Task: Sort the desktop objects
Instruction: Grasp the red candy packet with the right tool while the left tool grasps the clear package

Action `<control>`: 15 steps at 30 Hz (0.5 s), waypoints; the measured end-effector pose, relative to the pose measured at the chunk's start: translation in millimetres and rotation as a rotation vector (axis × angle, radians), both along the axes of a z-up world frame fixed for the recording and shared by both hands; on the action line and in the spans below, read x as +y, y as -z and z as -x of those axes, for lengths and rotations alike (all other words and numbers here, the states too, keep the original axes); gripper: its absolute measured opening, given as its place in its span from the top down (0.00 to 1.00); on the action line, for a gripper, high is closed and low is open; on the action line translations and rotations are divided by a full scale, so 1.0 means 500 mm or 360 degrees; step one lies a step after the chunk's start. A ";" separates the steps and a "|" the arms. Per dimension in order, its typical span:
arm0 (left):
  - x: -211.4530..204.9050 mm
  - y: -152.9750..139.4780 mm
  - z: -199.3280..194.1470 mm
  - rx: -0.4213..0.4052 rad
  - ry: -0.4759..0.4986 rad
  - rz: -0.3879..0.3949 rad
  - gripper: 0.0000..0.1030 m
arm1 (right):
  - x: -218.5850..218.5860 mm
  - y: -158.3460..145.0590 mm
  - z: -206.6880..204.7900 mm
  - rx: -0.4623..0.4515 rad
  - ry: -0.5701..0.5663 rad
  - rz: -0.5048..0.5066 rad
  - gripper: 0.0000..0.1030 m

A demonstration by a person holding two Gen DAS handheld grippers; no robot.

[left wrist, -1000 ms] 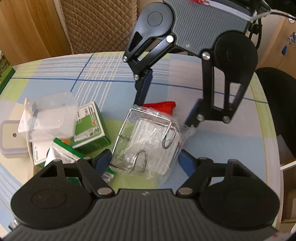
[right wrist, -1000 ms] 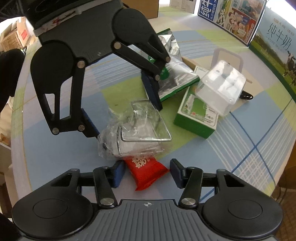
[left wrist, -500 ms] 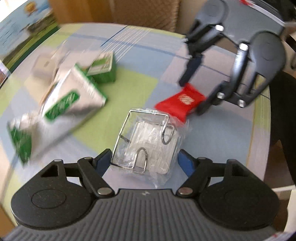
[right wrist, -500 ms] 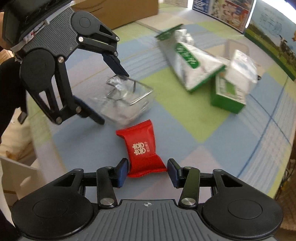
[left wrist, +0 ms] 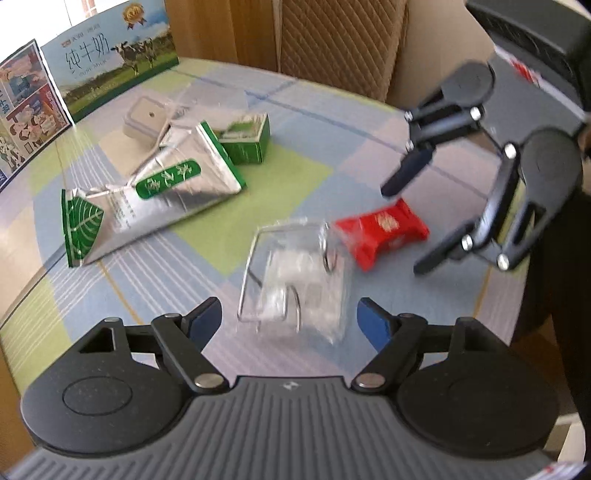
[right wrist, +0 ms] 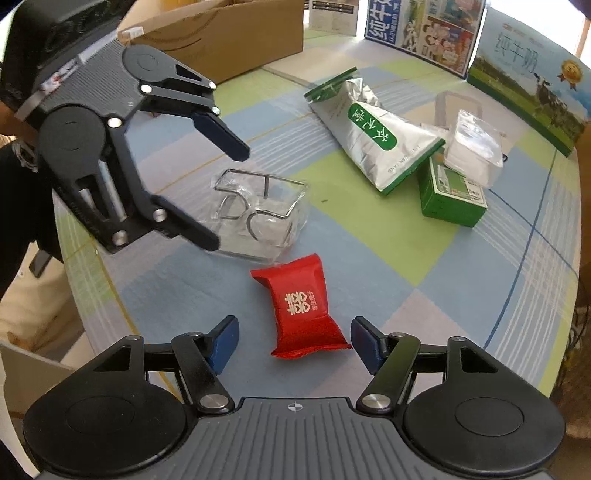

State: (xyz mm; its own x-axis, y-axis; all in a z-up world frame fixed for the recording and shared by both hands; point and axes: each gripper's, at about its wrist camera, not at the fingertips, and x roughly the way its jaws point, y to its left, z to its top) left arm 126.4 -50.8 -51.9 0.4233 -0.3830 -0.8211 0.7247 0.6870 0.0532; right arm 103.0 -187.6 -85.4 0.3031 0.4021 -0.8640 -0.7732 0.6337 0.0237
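Since a second ago: moved apart, the two grippers that stood crossed over the pile; red candy packet [right wrist: 301,308] out from under the bagged wire rack [right wrist: 258,218], now lying alone beside it. Right gripper [right wrist: 294,341] jaws just opened up, packet lying between them, pads clear of it on both sides, nothing gripped. Left gripper [left wrist: 289,320] jaws wide as well, a touch wider than half a second back, straddling the near end of the rack bag without pressing it.

Hard to read: left wrist view motion-blurred, rack and bag [left wrist: 295,280] smeared, bag edges not traceable. Cannot tell whether the left pads graze the plastic. Lower finger of the left gripper, seen from the right wrist view, covers the rack's near corner. Print on the packet too small to read.

Outward: silver-green foil pouch [right wrist: 373,138] farther back, its lower end propped on a green carton [right wrist: 452,197]; clear plastic box [right wrist: 474,151] perched on that carton. Lidded white container [left wrist: 146,118] behind the pouch, partly hidden by it.

Surface: round table [right wrist: 461,266] with a blue, green and lilac check cloth. Milk cartons with cow artwork [right wrist: 524,74] standing along the far edge, open cardboard box [right wrist: 221,33] beyond the rim, quilted brown chair back [left wrist: 340,40] behind the table.
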 end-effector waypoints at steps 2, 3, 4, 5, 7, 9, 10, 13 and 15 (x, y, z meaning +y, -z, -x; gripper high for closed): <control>0.002 0.003 -0.012 0.0000 -0.0004 0.0030 0.26 | -0.003 0.000 0.003 -0.0005 0.0009 -0.0005 0.37; 0.004 0.008 -0.019 0.0005 -0.0007 0.0037 0.28 | -0.004 0.000 0.002 -0.0003 0.0013 -0.0007 0.37; 0.008 0.010 -0.025 0.0006 -0.0011 0.0038 0.34 | -0.004 0.000 0.003 -0.0004 0.0019 -0.0009 0.37; 0.013 0.011 -0.029 0.0004 -0.0014 0.0041 0.37 | -0.004 0.000 0.002 -0.0007 0.0024 -0.0013 0.37; 0.023 0.016 -0.040 0.0024 -0.0034 0.0053 0.48 | -0.003 0.000 -0.002 -0.0008 0.0034 -0.0027 0.37; 0.034 0.021 -0.051 0.0059 -0.0062 0.0095 0.56 | 0.001 0.001 -0.007 -0.0003 0.0040 -0.0038 0.37; 0.037 0.023 -0.053 0.0079 -0.0066 0.0113 0.62 | 0.004 0.003 -0.009 0.0000 0.0043 -0.0039 0.37; 0.035 0.021 -0.045 0.0092 -0.0053 0.0128 0.71 | 0.012 0.007 -0.013 0.0011 0.0045 -0.0036 0.38; 0.032 0.017 -0.034 0.0085 -0.0077 0.0108 0.73 | 0.016 0.008 -0.013 0.0011 0.0037 -0.0036 0.38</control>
